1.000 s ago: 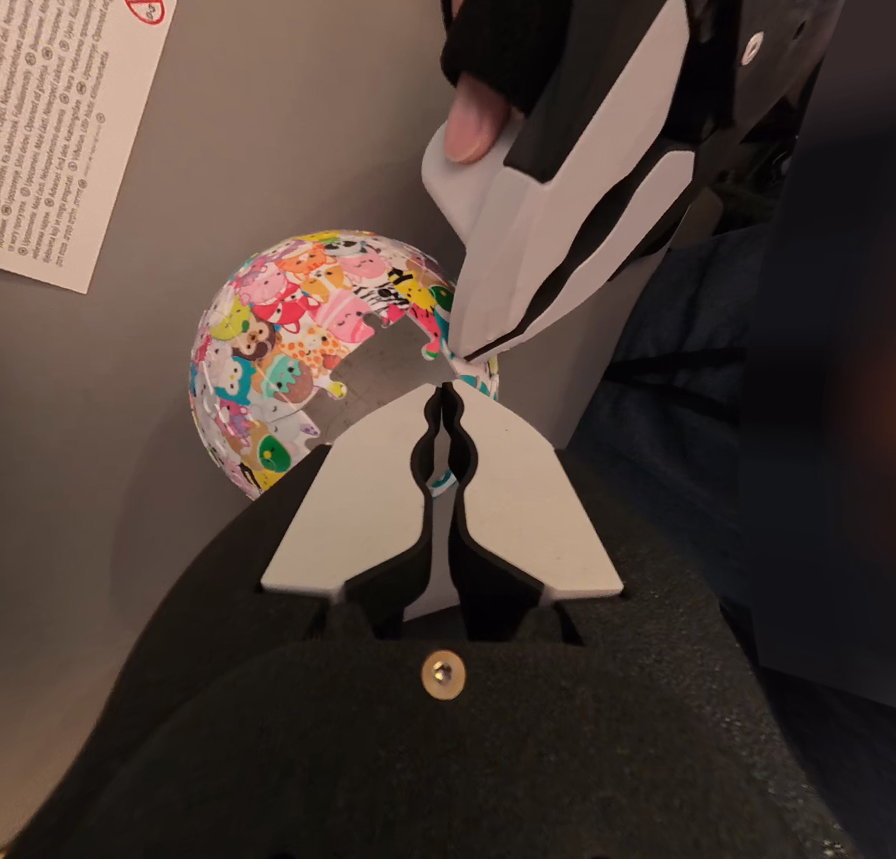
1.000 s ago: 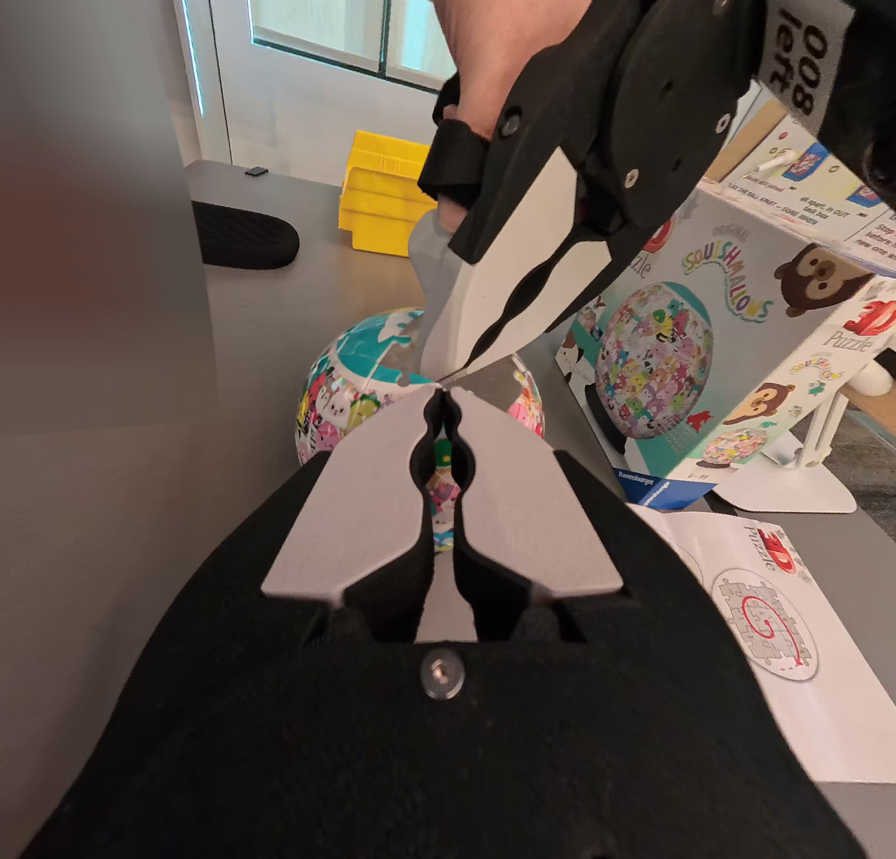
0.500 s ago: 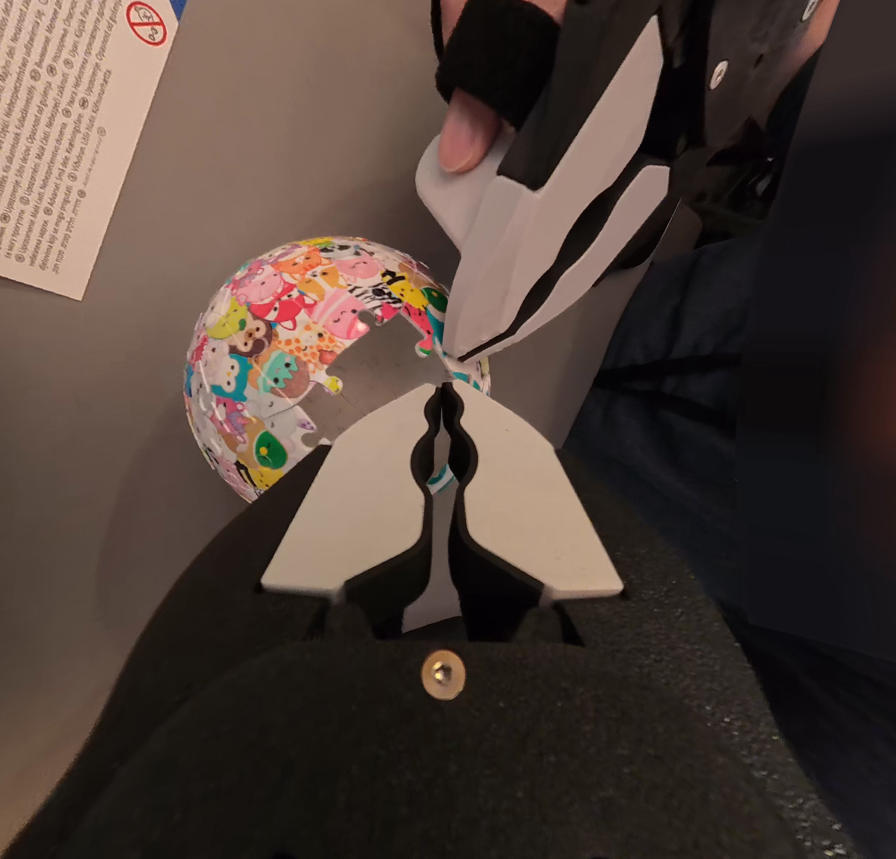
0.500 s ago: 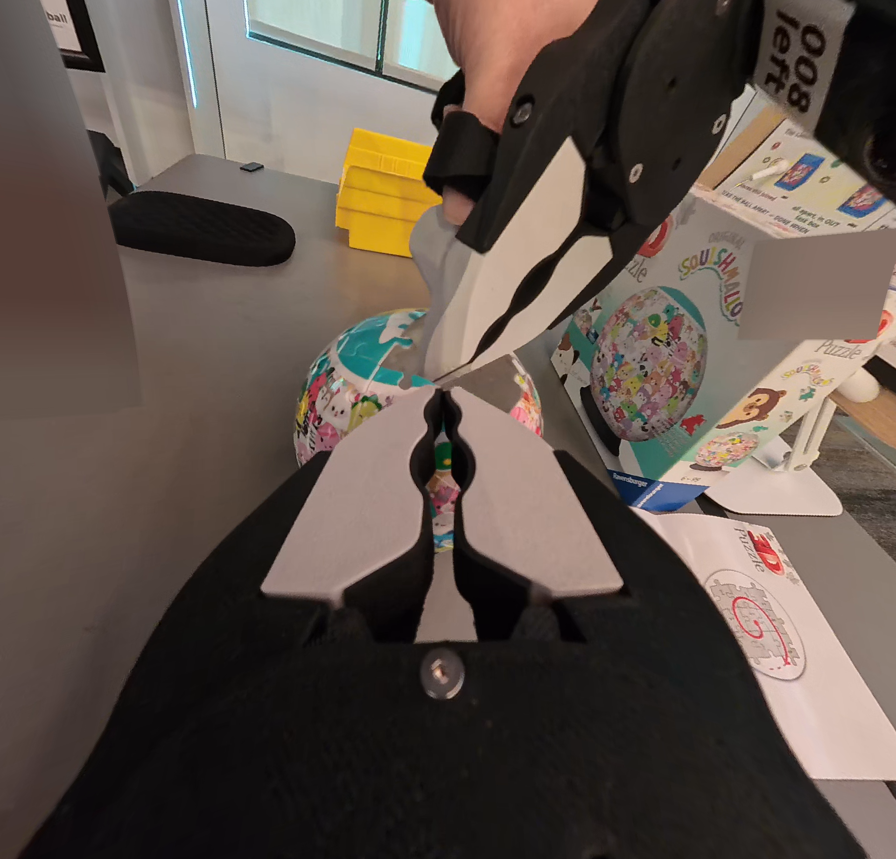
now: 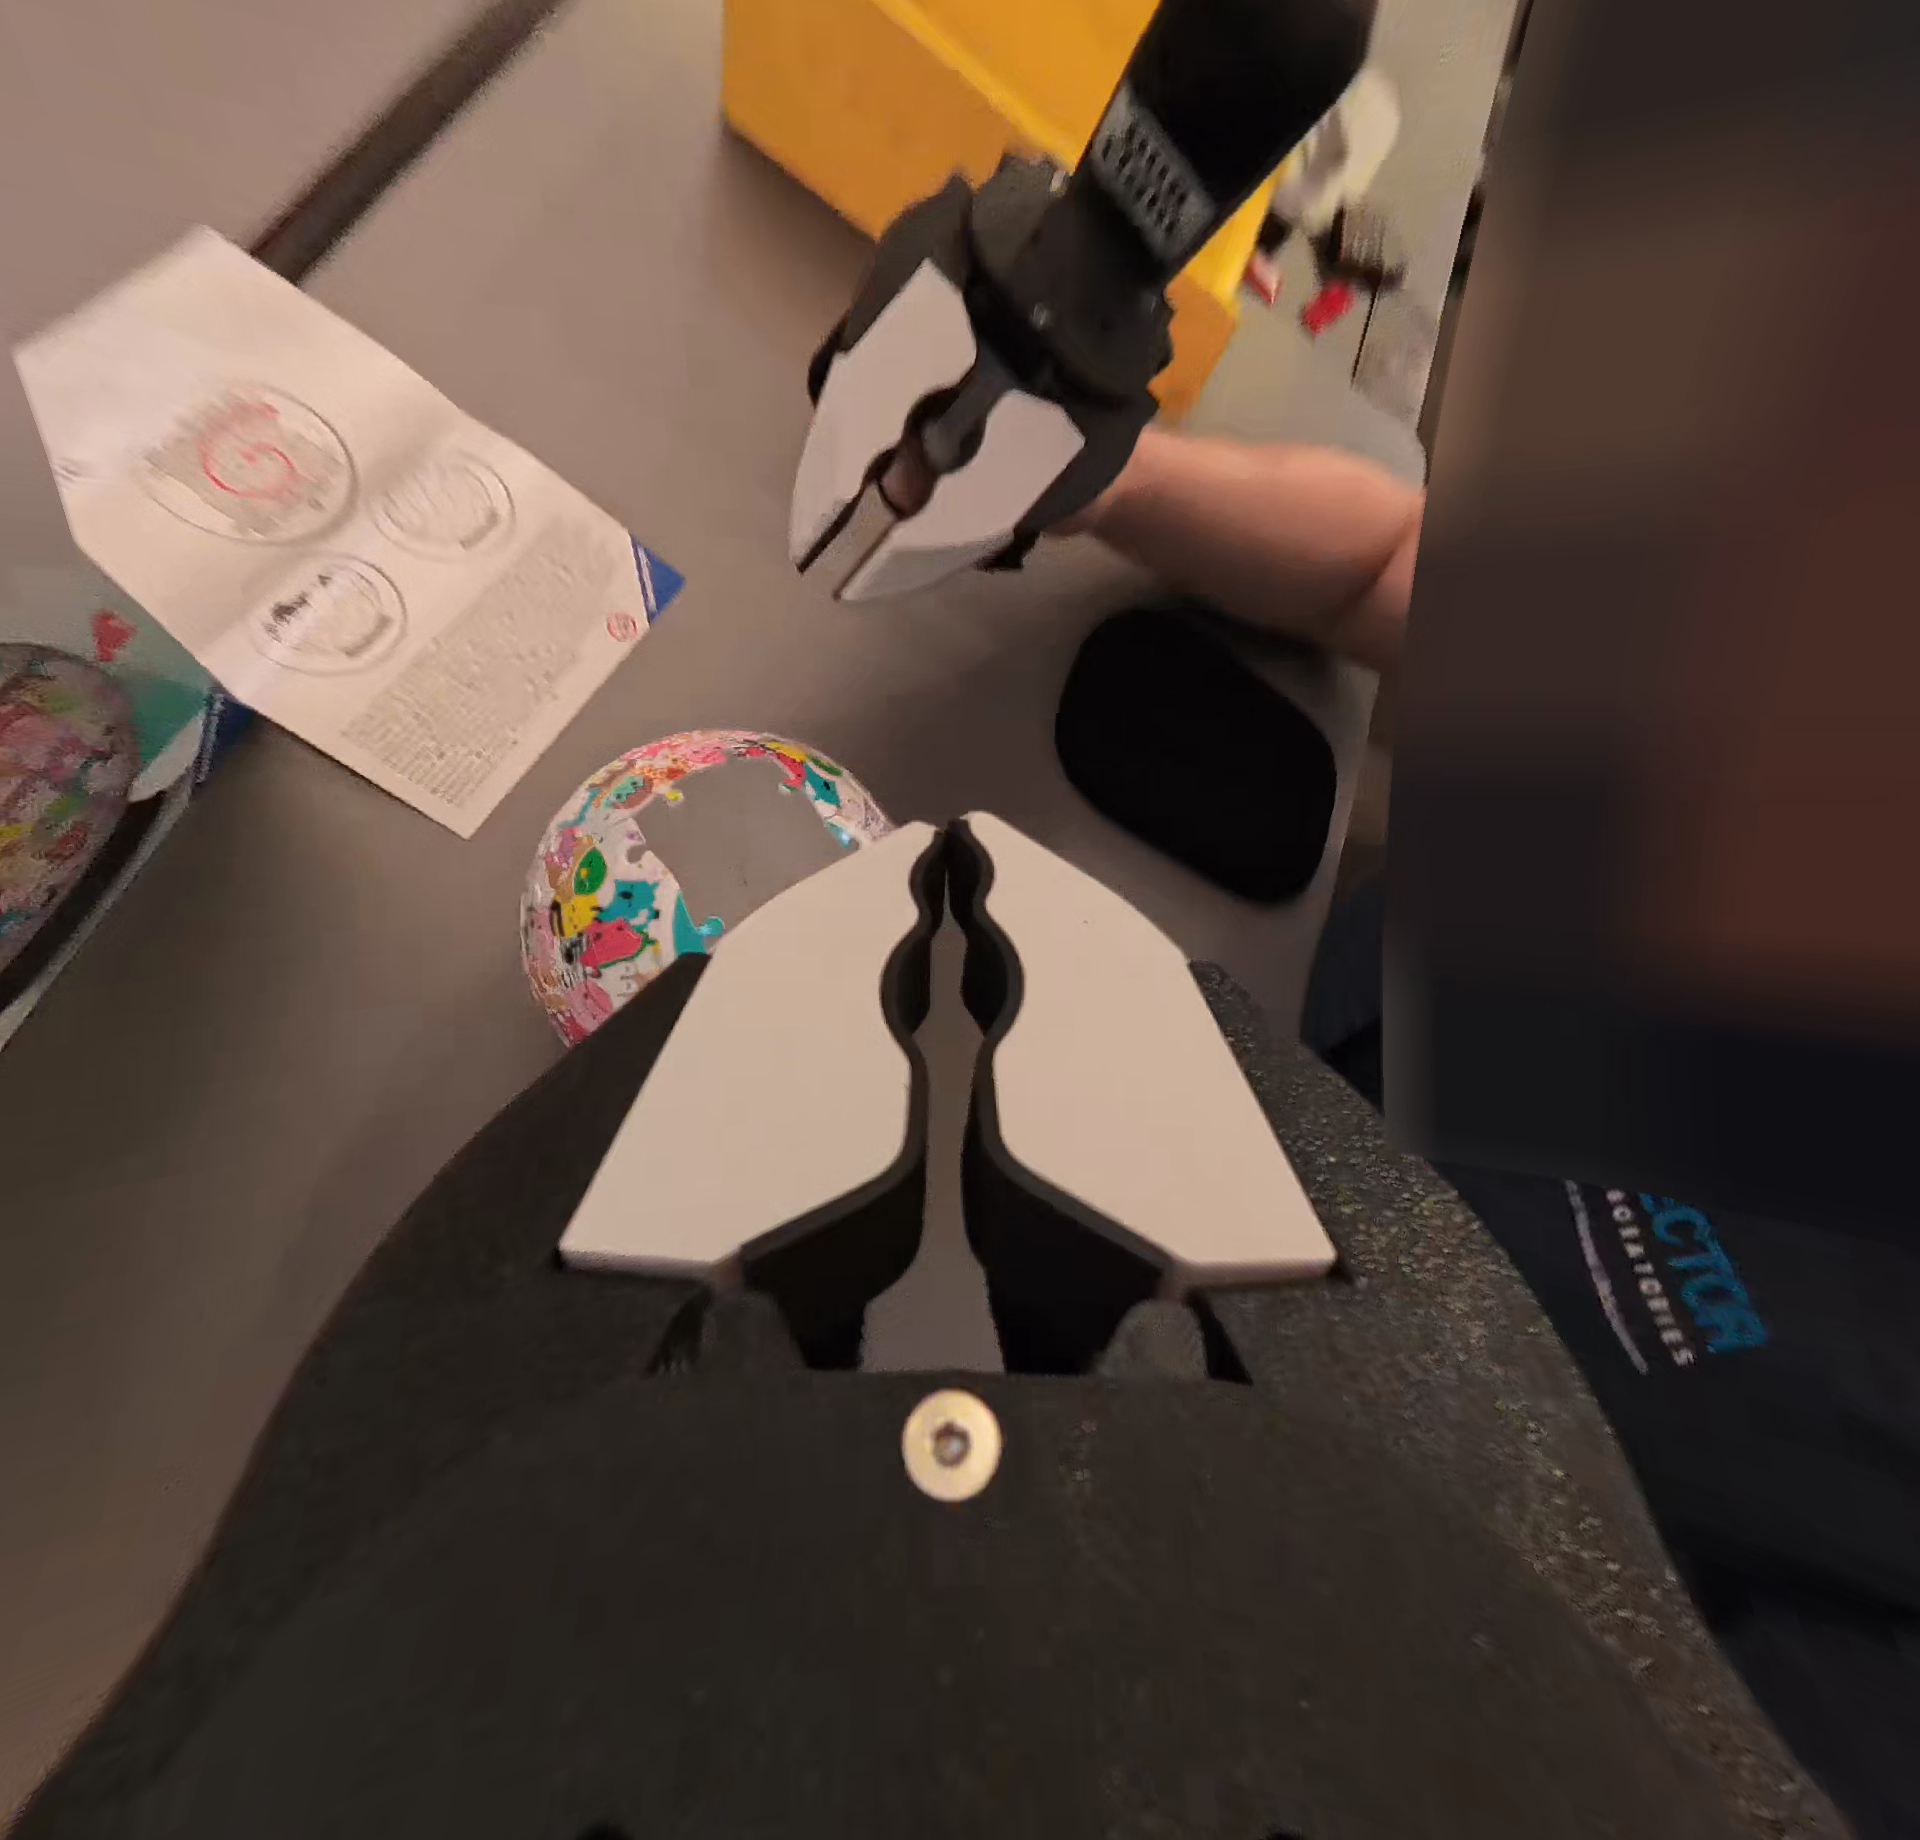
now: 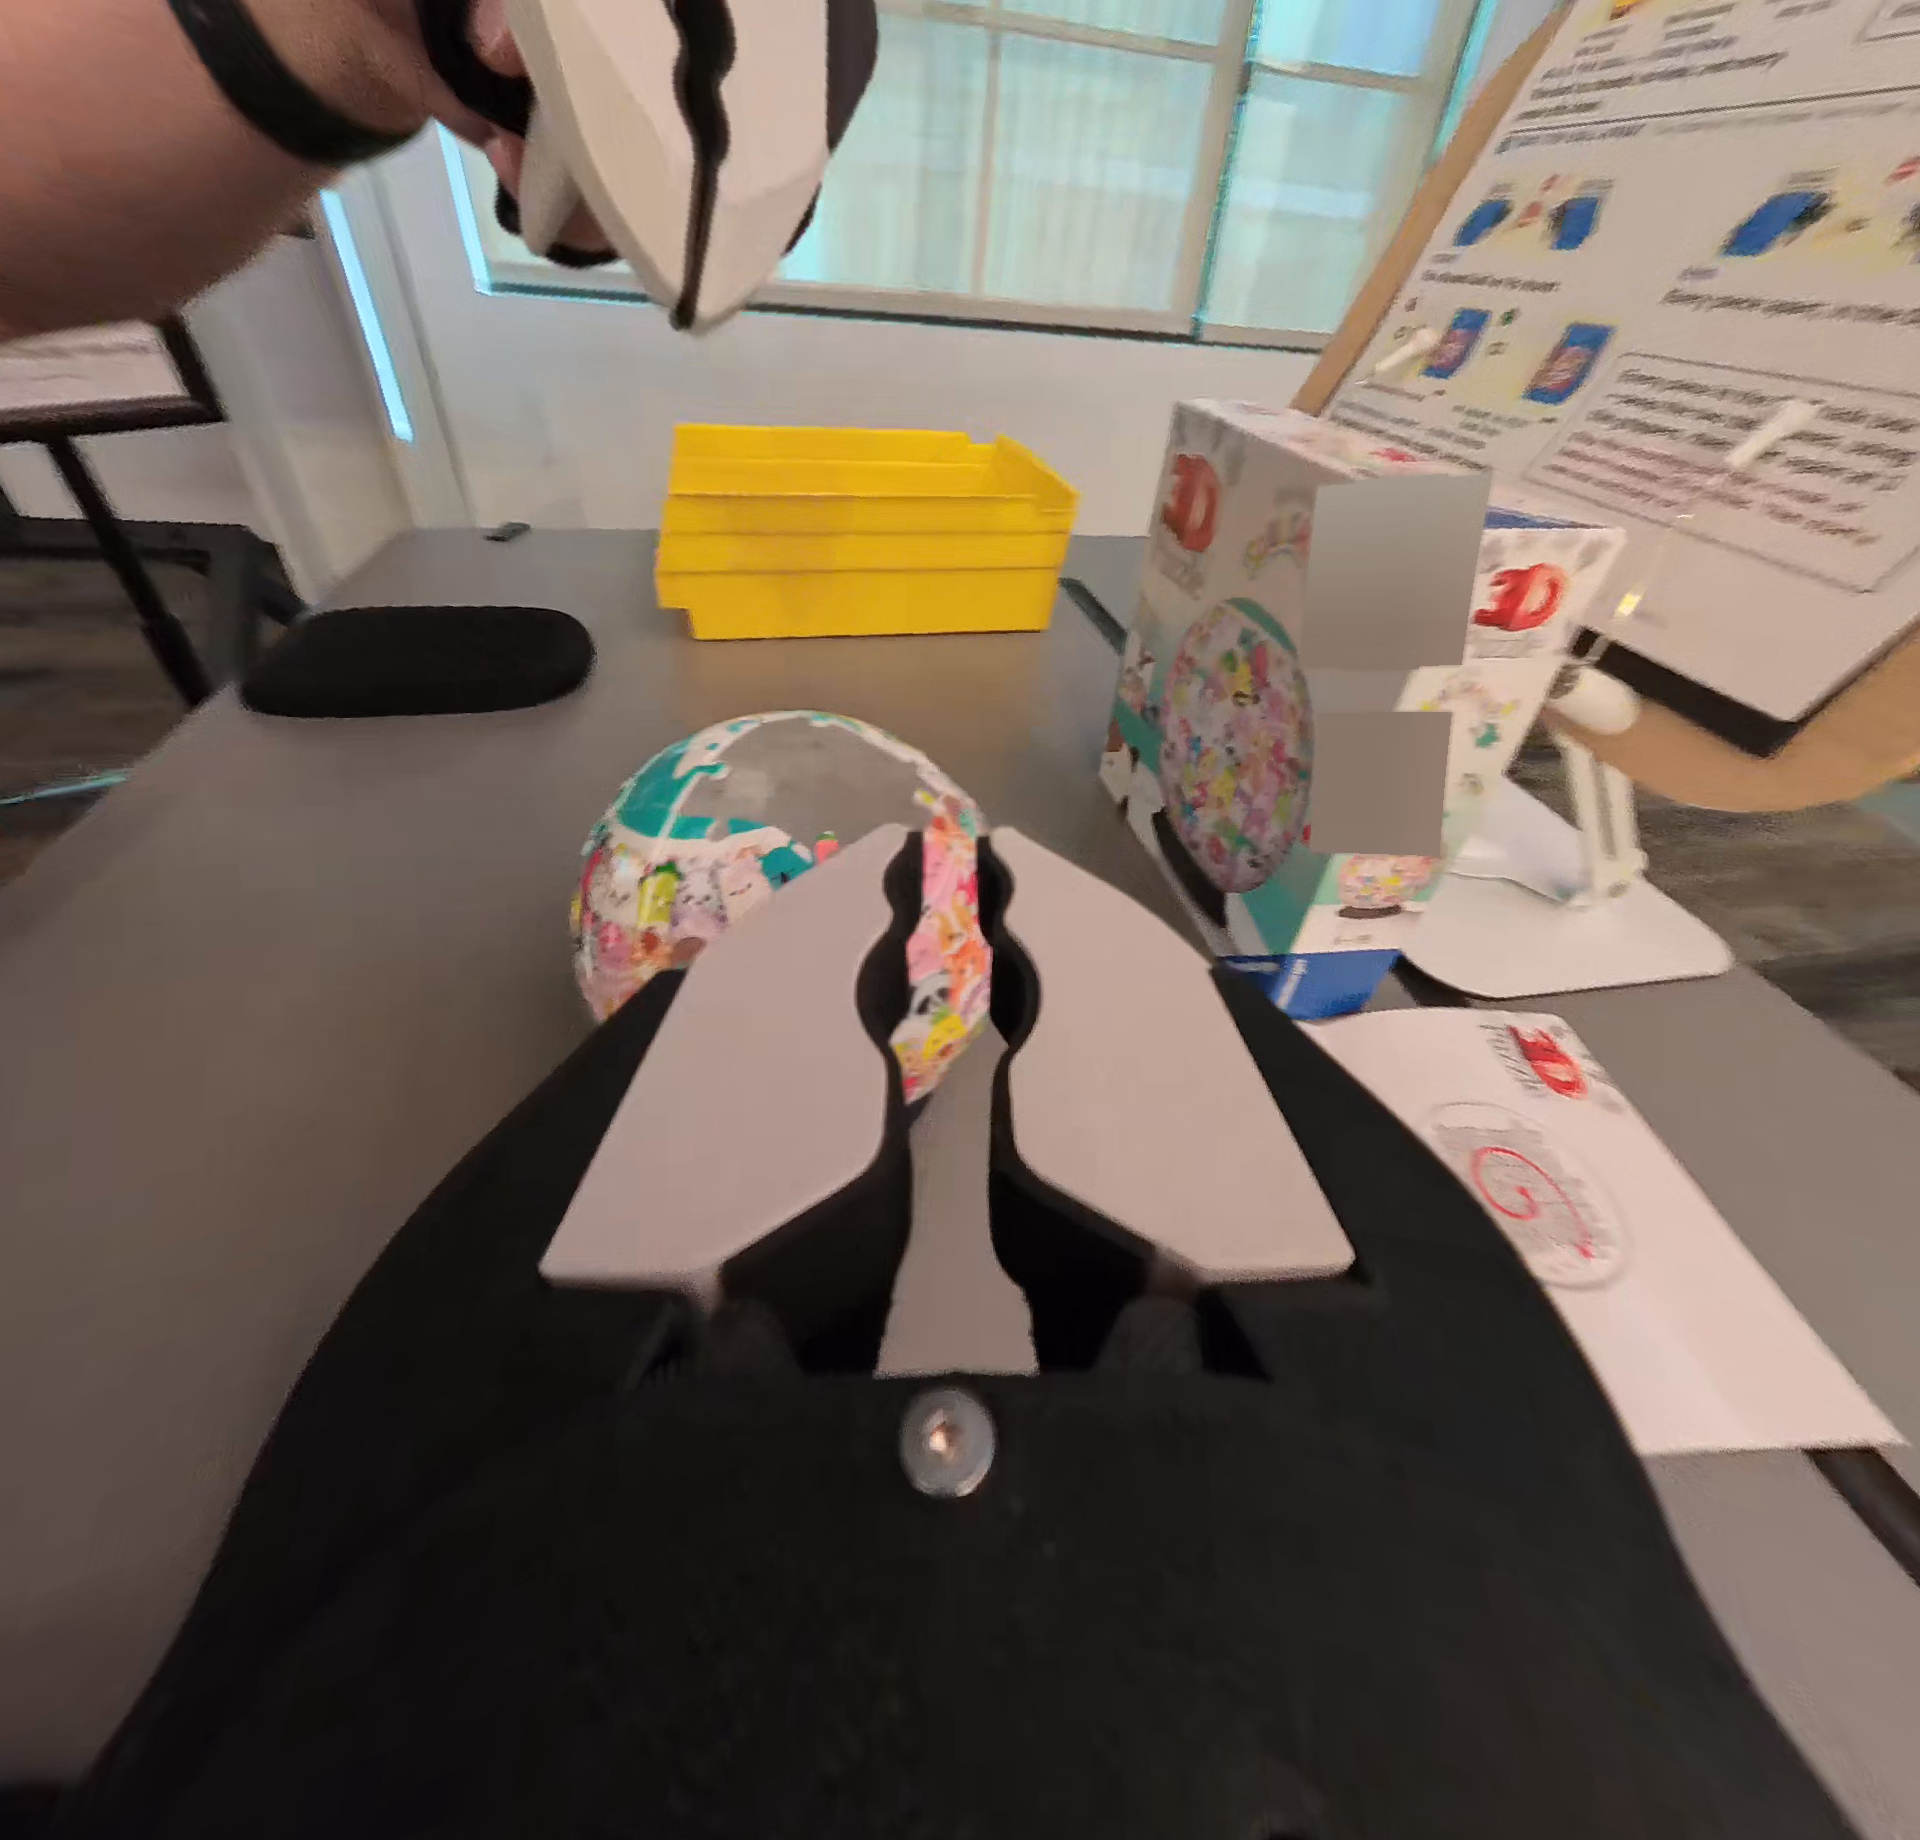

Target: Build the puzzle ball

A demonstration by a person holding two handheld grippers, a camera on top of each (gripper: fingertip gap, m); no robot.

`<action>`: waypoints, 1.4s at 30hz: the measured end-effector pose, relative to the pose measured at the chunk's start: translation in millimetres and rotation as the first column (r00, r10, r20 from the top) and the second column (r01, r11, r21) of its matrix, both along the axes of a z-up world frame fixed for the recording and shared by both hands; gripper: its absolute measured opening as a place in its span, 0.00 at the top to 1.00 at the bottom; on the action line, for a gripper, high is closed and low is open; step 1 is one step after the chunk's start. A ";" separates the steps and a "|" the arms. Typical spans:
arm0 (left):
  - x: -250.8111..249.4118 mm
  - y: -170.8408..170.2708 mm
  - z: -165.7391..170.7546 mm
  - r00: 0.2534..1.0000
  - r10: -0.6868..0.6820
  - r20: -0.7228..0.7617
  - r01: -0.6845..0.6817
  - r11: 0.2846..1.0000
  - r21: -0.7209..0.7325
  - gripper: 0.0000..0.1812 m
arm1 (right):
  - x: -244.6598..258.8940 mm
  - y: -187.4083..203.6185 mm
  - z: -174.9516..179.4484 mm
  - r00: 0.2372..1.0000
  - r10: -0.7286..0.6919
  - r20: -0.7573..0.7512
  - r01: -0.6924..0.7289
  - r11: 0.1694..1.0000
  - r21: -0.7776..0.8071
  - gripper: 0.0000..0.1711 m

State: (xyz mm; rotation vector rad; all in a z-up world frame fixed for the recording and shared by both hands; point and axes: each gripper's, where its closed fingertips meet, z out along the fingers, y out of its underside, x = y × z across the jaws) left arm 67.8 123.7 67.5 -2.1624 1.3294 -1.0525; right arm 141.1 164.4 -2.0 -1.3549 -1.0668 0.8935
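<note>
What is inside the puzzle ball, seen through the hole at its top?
Through the gap in the puzzle ball only a plain grey inner surface shows; no loose piece is visible. The lower inside is hidden by the shell and the right gripper.

Your left gripper [image 5: 948,834] has jaws pressed together, empty. Your right gripper [image 6: 945,840] has jaws slightly parted, empty, both raised apart.
</note>
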 end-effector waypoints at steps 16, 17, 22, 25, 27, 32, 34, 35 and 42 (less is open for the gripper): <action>-48.0 -63.0 -60.5 0.917 0.274 0.289 -0.317 0.941 0.114 0.99 | -27.2 -70.8 -5.2 0.718 0.657 0.228 -0.623 0.754 -0.210 0.67; -44.8 -59.5 -61.6 0.902 0.306 0.303 -0.360 0.922 0.140 0.98 | -30.8 -71.9 -2.3 0.654 0.713 0.252 -0.656 0.701 -0.280 0.66; -18.8 -45.1 -70.5 0.875 0.392 0.285 -0.478 0.793 0.377 0.98 | -45.3 -58.4 0.0 0.410 0.831 0.375 -0.676 0.553 -0.487 0.66; -8.4 -34.3 -84.4 0.874 0.447 0.190 -0.476 0.713 0.515 0.98 | -43.3 -59.3 -11.9 0.246 0.871 0.426 -0.633 0.477 -0.610 0.66; -1.1 -31.0 -89.2 0.873 0.460 0.159 -0.466 0.696 0.547 0.98 | -47.9 -57.2 -20.0 0.195 0.862 0.467 -0.626 0.476 -0.617 0.65; 5.4 -22.4 -98.0 0.862 0.501 0.077 -0.433 0.650 0.625 0.96 | -49.3 -62.5 -35.0 0.078 0.866 0.494 -0.617 0.431 -0.658 0.64; 6.8 -18.8 -100.8 0.858 0.512 0.042 -0.408 0.630 0.661 0.96 | -48.7 -65.3 -36.1 0.045 0.869 0.493 -0.621 0.411 -0.667 0.65; 6.9 -16.9 -100.8 0.854 0.519 0.032 -0.399 0.617 0.678 0.96 | -48.4 -65.3 -36.2 0.036 0.867 0.497 -0.622 0.408 -0.668 0.65; 6.7 -7.5 -99.0 0.837 0.547 -0.001 -0.372 0.571 0.731 0.95 | -43.4 -66.7 -34.3 -0.010 0.872 0.489 -0.602 0.385 -0.699 0.66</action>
